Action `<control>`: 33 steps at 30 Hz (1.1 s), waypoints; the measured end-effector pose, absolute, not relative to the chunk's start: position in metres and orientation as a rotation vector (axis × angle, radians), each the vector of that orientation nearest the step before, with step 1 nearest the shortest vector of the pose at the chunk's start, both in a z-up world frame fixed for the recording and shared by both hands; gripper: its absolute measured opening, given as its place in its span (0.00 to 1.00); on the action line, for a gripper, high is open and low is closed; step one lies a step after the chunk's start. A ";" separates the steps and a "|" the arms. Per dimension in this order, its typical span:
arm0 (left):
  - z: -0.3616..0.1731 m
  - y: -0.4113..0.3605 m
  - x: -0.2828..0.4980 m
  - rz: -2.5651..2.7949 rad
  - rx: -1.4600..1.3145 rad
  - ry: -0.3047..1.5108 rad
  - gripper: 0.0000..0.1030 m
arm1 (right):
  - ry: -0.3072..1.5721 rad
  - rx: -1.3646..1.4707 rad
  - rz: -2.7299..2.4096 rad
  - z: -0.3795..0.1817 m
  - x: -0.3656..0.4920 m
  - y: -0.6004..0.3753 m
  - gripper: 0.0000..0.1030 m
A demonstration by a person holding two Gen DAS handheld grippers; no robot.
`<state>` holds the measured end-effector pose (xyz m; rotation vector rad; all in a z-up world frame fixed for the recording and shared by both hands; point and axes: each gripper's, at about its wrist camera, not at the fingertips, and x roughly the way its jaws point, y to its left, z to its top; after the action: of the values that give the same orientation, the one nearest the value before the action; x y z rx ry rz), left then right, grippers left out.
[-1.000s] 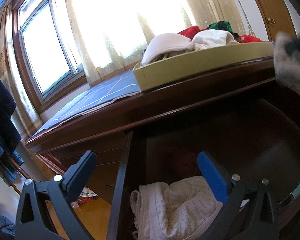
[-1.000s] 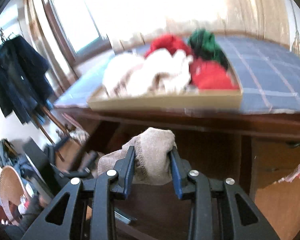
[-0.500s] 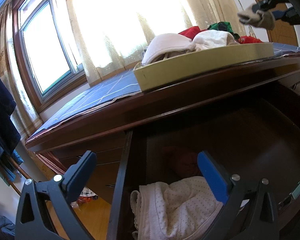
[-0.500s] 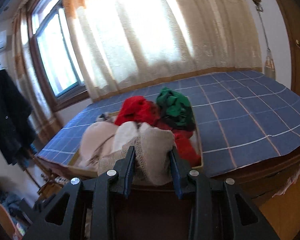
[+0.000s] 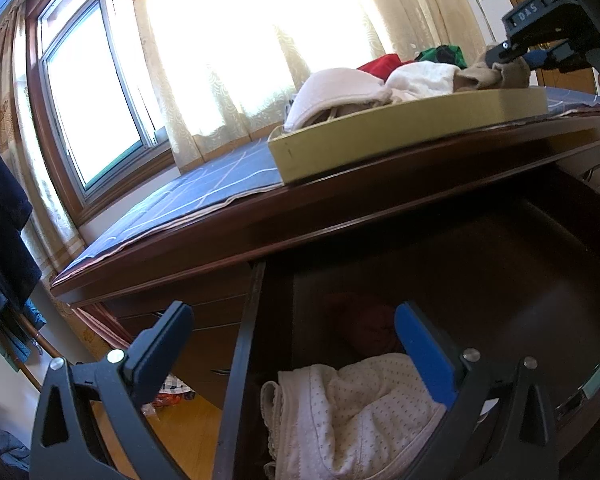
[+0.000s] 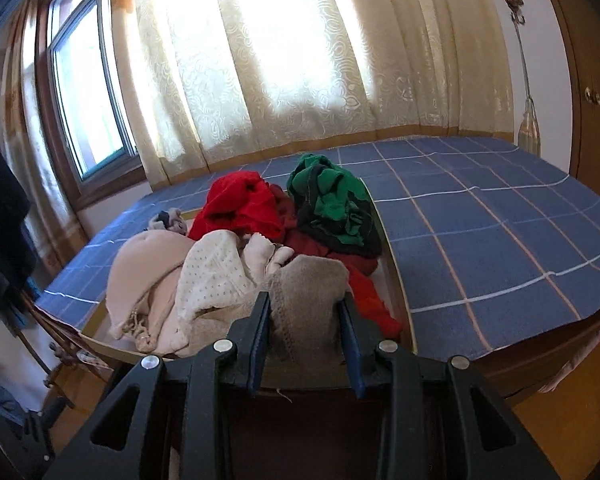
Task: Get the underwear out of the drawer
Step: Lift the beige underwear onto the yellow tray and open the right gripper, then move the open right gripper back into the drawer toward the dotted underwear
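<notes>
My right gripper (image 6: 305, 308) is shut on a grey-beige pair of underwear (image 6: 306, 296), held over the near edge of a shallow cardboard tray (image 6: 396, 280) on the desk top. That tray holds red (image 6: 240, 208), green (image 6: 332, 204), cream dotted (image 6: 216, 272) and pale pink (image 6: 144, 272) garments. The left wrist view shows the right gripper (image 5: 512, 54) with the beige underwear (image 5: 496, 76) above the tray (image 5: 400, 132). My left gripper (image 5: 292, 344) stands open over the open dark wooden drawer (image 5: 480, 272). In the drawer lie a white dotted pair (image 5: 352, 416) and a dark red piece (image 5: 372, 324).
A blue checked cloth (image 6: 480, 220) covers the desk top. Curtains (image 6: 300, 60) and a window (image 6: 88, 92) stand behind it. Dark clothes (image 5: 0, 248) hang at the left. A wooden door (image 6: 588, 92) is at the right, with orange wooden floor (image 5: 172, 436) below.
My right gripper has carried the beige underwear up from the drawer's front and forward over the tray. The left gripper has stayed still and open.
</notes>
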<state>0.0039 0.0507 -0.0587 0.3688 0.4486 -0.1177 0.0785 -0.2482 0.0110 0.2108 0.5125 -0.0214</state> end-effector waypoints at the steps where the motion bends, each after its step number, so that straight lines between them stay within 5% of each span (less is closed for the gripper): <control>1: -0.059 0.051 0.004 -0.118 0.369 0.448 1.00 | 0.516 0.206 -0.024 0.010 0.080 -0.247 0.35; 20: -0.059 0.051 0.004 -0.118 0.369 0.449 1.00 | 0.558 0.037 -0.036 -0.004 0.100 -0.226 0.37; 24: -0.059 0.051 0.004 -0.118 0.369 0.448 1.00 | 0.542 0.076 0.036 -0.005 0.093 -0.226 0.74; 33: -0.059 0.052 0.004 -0.117 0.368 0.449 1.00 | 0.487 0.019 0.047 0.006 0.058 -0.207 0.77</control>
<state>0.0042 0.0519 -0.0590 0.3683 0.4491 -0.1173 0.0582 -0.2074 0.0063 0.0188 0.4867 0.0474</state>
